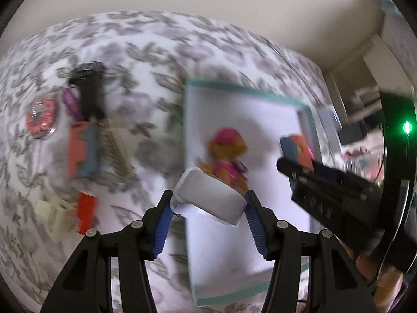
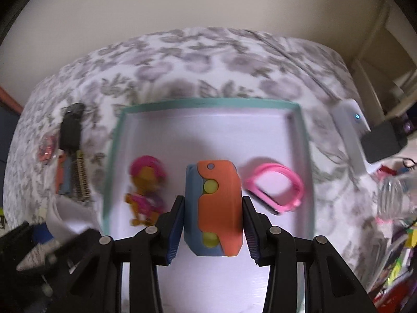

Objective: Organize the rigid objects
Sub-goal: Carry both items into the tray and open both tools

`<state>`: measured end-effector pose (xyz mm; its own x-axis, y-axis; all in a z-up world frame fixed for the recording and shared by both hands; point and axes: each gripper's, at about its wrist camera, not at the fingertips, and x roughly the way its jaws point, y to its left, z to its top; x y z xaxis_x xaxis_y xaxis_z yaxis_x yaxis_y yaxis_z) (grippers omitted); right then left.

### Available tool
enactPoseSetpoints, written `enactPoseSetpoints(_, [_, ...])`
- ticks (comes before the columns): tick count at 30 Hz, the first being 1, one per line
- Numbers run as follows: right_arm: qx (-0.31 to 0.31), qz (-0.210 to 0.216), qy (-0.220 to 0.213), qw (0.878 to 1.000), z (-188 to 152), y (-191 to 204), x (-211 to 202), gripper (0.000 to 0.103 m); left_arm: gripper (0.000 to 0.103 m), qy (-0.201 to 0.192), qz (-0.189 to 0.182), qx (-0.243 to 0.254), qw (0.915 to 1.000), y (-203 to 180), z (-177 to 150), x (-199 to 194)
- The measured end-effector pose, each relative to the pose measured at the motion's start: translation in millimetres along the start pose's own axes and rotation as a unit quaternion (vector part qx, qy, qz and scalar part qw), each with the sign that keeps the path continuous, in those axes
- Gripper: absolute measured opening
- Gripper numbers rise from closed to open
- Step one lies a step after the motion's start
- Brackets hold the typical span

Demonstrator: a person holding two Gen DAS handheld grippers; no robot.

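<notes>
**Inspector A:** Surface and room?

**Inspector B:** A bed (image 2: 208, 60) is noted, covered in white fabric printed with grey leaves. Plain cream walls are seen behind it. Both views are blurred.

**Inspector A:** Containers?

**Inspector B:** One shallow white box lid with a teal rim (image 2: 208, 103) is recorded on the bed. Inside it are seen a figurine with pink headgear (image 2: 146, 182) and a pink wristband (image 2: 276, 187), well apart.

**Inspector A:** The claws?

**Inspector B:** The right claw (image 2: 212, 221) is closed on an orange-and-blue plastic block with yellow-green buttons (image 2: 216, 208), held above the lid's floor between figurine and wristband. The left claw (image 1: 208, 206) is clamped on a smooth, white, rounded case (image 1: 211, 195), held over the lid's left edge.

**Inspector A:** Loose items?

**Inspector B:** Left of the lid, on the bedding, are logged a black oblong item (image 1: 88, 88), a round pink-faced disc (image 1: 40, 118), a second orange-and-blue block (image 1: 82, 151) and a red piece (image 1: 86, 214). Finer detail cannot be told.
</notes>
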<state>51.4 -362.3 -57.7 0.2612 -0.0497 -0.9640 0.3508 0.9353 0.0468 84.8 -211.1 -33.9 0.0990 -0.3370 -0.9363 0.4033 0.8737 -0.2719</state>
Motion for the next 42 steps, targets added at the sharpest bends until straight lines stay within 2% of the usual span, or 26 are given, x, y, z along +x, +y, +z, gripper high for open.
enactPoseSetpoints(6, [-0.001, 0.000, 0.018, 1.000, -6.8, -9.1, 9.9, 0.045, 0.057, 0.034, 0.017, 0.045, 0.9983, -26.6, -14.0, 21.1])
enactPoseSetpoints(16, [-0.009, -0.001, 0.055, 0.998, -15.1, -3.6, 38.7, 0.045, 0.057, 0.065, 0.035, 0.051, 0.9960, -33.2, -19.0, 52.1])
enactPoseSetpoints(27, [-0.013, -0.011, 0.056, 0.998, -14.5, -0.4, 42.5, 0.046, 0.057, 0.072, 0.040, 0.050, 0.9954, -41.2, -21.1, 66.3])
enactPoseSetpoints(28, [-0.013, -0.012, 0.056, 0.998, -14.4, -0.2, 42.3, 0.046, 0.059, 0.072, 0.040, 0.049, 0.9954, -38.7, -22.5, 64.7])
enactPoseSetpoints(30, [-0.012, -0.014, 0.056, 0.998, -10.9, -0.3, 41.4, 0.047, 0.070, 0.071, 0.038, 0.047, 0.9956, -36.3, -21.0, 61.2])
enactPoseSetpoints(31, [-0.013, -0.015, 0.056, 0.998, -10.6, -0.1, 40.7, 0.048, 0.070, 0.071, 0.033, 0.046, 0.9959, -35.9, -20.5, 59.0])
enactPoseSetpoints(38, [-0.017, -0.027, 0.039, 0.999, -4.5, 2.6, 23.0, 0.053, 0.070, 0.063, 0.029, 0.042, 0.9967, -31.8, -16.1, 44.1])
enactPoseSetpoints(42, [-0.016, -0.032, 0.011, 0.999, 0.1, 4.4, 1.4, 0.055, 0.071, 0.059, 0.022, 0.034, 0.9975, -27.6, -14.1, 33.3])
